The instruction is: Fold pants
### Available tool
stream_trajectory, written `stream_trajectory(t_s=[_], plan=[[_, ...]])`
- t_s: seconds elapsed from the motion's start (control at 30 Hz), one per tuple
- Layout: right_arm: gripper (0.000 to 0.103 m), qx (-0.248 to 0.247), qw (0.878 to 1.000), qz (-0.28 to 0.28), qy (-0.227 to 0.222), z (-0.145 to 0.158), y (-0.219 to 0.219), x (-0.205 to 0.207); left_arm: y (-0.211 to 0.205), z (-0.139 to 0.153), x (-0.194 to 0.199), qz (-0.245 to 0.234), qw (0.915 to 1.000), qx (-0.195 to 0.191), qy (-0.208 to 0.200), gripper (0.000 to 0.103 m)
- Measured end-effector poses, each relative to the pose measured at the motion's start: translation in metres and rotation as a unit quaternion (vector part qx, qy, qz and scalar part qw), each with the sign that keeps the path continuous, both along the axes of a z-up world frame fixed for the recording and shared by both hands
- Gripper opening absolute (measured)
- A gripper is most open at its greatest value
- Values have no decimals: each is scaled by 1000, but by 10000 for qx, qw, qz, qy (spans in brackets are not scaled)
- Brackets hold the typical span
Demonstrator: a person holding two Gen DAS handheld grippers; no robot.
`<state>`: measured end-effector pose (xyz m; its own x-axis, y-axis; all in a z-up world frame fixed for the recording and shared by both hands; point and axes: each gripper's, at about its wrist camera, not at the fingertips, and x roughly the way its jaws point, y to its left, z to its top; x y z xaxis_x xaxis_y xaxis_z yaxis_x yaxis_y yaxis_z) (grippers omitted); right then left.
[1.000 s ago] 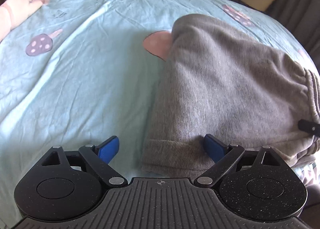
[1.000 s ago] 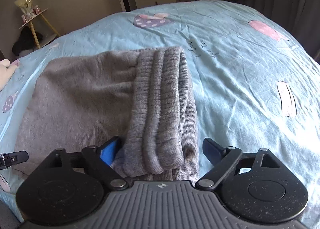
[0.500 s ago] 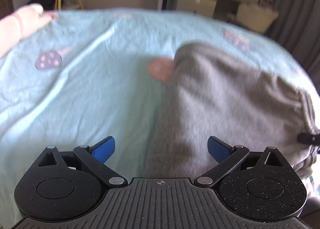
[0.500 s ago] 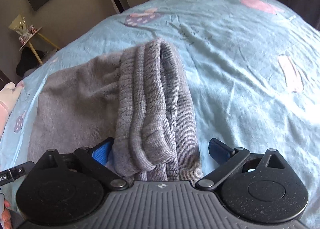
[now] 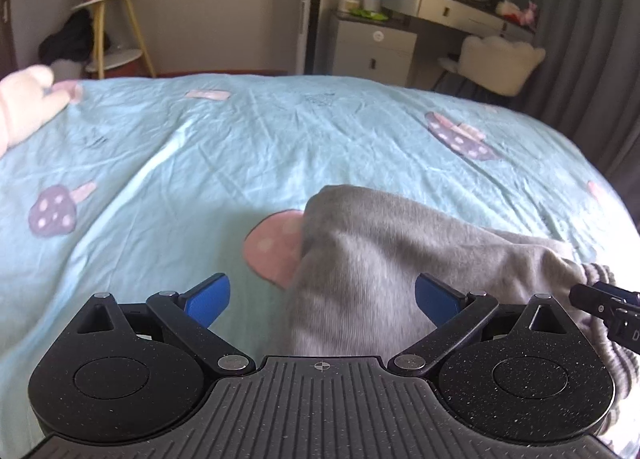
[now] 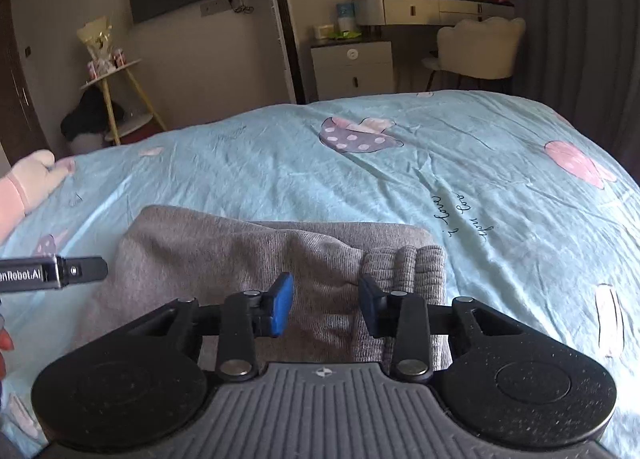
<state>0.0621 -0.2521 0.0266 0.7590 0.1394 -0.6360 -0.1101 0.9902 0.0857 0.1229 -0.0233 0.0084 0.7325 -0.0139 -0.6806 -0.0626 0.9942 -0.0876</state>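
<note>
Across the lower middle of both views lie the folded grey pants (image 6: 256, 255) on the blue bed cover (image 6: 460, 187). Left tongs (image 5: 322, 299) stand wide open — their right pad over the cloth, gripping nothing. Right tongs (image 6: 325, 305) have just been closing; cloth shows between the pads — whether they pinch it I cannot tell.

You have open bed (image 5: 280, 139) ahead and to both sides of the folded pants (image 6: 240, 251); a plush toy (image 5: 24, 107) blocks the far-left edge.
</note>
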Motion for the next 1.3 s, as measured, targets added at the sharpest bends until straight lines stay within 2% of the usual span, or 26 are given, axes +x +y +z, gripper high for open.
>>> stream_trajectory(t_s=[0.07, 0.13, 0.2, 0.23, 0.27, 0.33, 0.37, 0.43, 0.5, 0.6, 0.67, 0.77, 0.8, 0.83, 0.93, 1.0, 1.1, 1.2, 1.23, 1.3], plan=[[31, -66, 10000, 10, 55, -5, -3, 4, -4, -10, 11, -89, 9996, 207, 179, 102], [27, 78, 10000, -17, 41, -2, -11, -1, -3, -22, 18, -192, 9981, 418, 409, 102], [31, 238, 9996, -134, 40, 5, -27, -10, 4, -33, 16, -443, 9964, 401, 608, 102], [38, 421, 9989, -163, 79, 7, -37, -14, 11, -38, 12, -668, 9954, 197, 657, 102], [61, 649, 9975, -190, 189, 6, -49, -16, 18, -42, 9, -923, 9932, -97, 708, 102], [84, 1084, 9920, -197, 610, -5, -70, -17, 30, -49, 3, -1448, 9825, -805, 853, 102], [84, 1286, 9882, -208, 806, -13, -80, -17, 34, -52, 2, -1580, 9773, -1040, 958, 102], [84, 1700, 9782, -264, 1165, -30, -97, -16, 38, -58, 5, -1657, 9728, -1202, 1081, 102], [84, 2403, 9596, -306, 1435, -46, -114, -11, 43, -63, 13, -1647, 9669, -1499, 1248, 101], [84, 3073, 9345, -290, 1776, -67, -126, 5, 51, -66, 28, -1409, 9600, -1977, 1396, 101], [86, 3374, 9215, -225, 1911, -79, -128, 16, 49, -68, 38, -1384, 9580, -2007, 1511, 101], [86, 3668, 9106, -170, 1895, -86, -130, 28, 41, -69, 49, -1505, 9602, -1813, 1500, 98], [85, 3681, 9107, -153, 1866, -87, -129, 30, 39, -69, 52, -1538, 9610, -1753, 1489, 97], [83, 3658, 9125, -130, 1828, -86, -127, 31, 36, -70, 54, -1546, 9625, -1668, 1476, 90], [66, 3473, 9223, -48, 1695, -81, -120, 33, 32, -69, 60, -1561, 9637, -1605, 1456, 80], [64, 3431, 9244, -47, 1664, -79, -118, 32, 33, -71, 62, -1596, 9625, -1640, 1459, 74], [67, 3507, 9201, -125, 1741, -81, -118, 36, 38, -73, 62, -1543, 9609, -1767, 1470, 76], [73, 3326, 9268, -105, 1739, -80, -108, 40, 28, -74, 61, -1449, 9635, -1711, 1464, 88], [74, 3229, 9302, -125, 1742, -78, -105, 41, 23, -73, 60, -1448, 9662, -1562, 1453, 88], [68, 2967, 9402, -127, 1669, -71, -99, 39, 15, -70, 59, -1465, 9700, -1350, 1394, 81]])
